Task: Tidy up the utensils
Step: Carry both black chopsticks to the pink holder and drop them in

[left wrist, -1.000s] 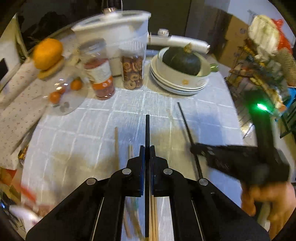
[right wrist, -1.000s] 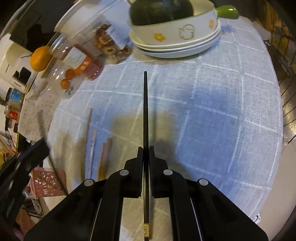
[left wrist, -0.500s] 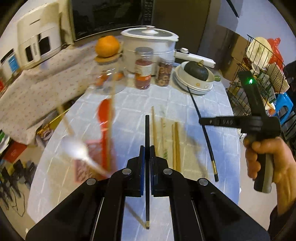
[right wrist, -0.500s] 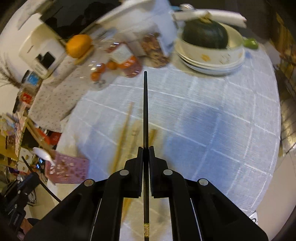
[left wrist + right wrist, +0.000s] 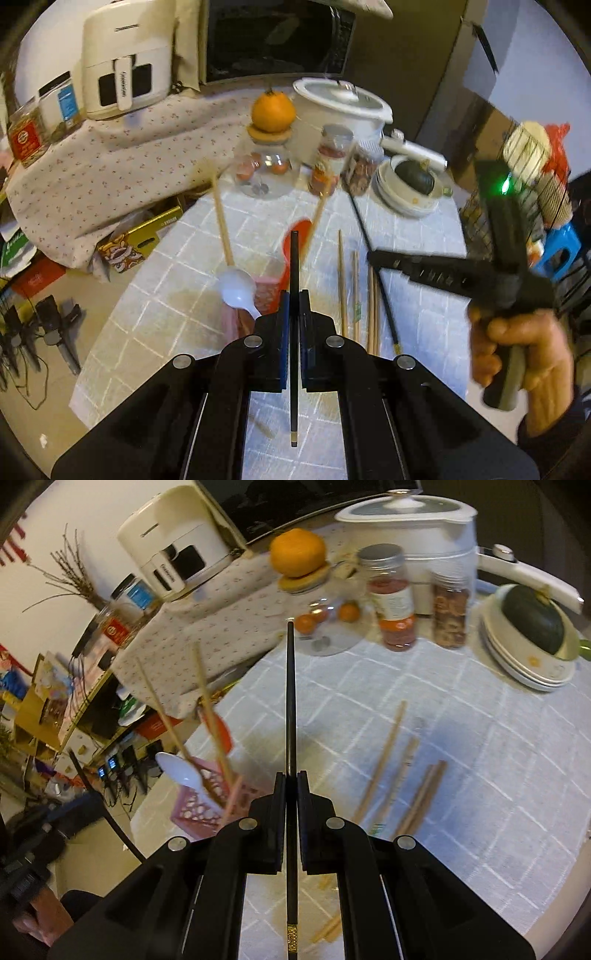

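Left wrist view shows my left claw (image 5: 293,295) pinching a black chopstick (image 5: 294,266) above the pink basket (image 5: 266,291). My right claw (image 5: 291,775) pinches another black chopstick (image 5: 290,701). Wooden chopsticks (image 5: 384,757) lie on the table (image 5: 480,757), right of the basket.

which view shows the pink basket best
The right wrist view: the pink basket shows its lattice side and utensils standing inside. In the left wrist view, it is a blurred pink patch behind the spoon and tongs.
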Demonstrator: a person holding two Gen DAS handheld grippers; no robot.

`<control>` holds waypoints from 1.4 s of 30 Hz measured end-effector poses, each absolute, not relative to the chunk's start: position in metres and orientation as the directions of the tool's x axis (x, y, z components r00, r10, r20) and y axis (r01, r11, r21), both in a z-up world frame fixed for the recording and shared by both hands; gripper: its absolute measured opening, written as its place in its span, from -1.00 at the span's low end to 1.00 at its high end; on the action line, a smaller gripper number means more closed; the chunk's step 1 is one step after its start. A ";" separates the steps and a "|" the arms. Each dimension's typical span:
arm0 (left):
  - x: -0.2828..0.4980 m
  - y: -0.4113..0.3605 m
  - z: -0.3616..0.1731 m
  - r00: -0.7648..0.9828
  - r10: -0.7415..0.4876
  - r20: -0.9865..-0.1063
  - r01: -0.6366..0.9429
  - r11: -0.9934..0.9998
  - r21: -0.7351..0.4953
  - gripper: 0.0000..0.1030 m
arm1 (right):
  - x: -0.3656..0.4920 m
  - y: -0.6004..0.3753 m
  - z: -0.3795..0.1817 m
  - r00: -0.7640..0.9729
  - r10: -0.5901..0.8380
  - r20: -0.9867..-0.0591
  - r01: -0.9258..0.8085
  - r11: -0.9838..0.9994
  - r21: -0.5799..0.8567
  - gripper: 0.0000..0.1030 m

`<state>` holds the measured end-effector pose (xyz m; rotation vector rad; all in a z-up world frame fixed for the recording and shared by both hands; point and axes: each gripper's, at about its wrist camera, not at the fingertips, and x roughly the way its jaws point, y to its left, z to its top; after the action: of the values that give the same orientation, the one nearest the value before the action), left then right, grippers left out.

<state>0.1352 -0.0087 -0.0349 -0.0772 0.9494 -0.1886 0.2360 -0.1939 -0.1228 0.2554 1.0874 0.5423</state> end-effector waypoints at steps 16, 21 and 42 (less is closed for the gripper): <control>0.150 0.039 0.050 0.867 -0.124 -0.483 0.038 0.982 -0.184 -0.93 | 0.231 -0.195 -0.083 0.588 0.531 -0.610 -0.277 0.841 0.466 -0.88; 0.161 0.027 0.020 0.832 -0.119 -0.541 0.046 0.988 -0.147 -0.93 | 0.222 -0.191 -0.065 0.678 0.500 -0.539 -0.286 0.855 0.432 -0.88; 0.163 0.044 -0.025 0.724 -0.127 -0.678 -0.001 0.983 -0.185 -0.19 | 0.209 -0.136 -0.071 0.779 0.500 -0.379 -0.339 0.843 0.417 -0.88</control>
<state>0.1631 0.0438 -0.0254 -0.1775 0.7594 -0.0703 0.2090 -0.1357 -0.0715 0.3389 0.5006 0.4629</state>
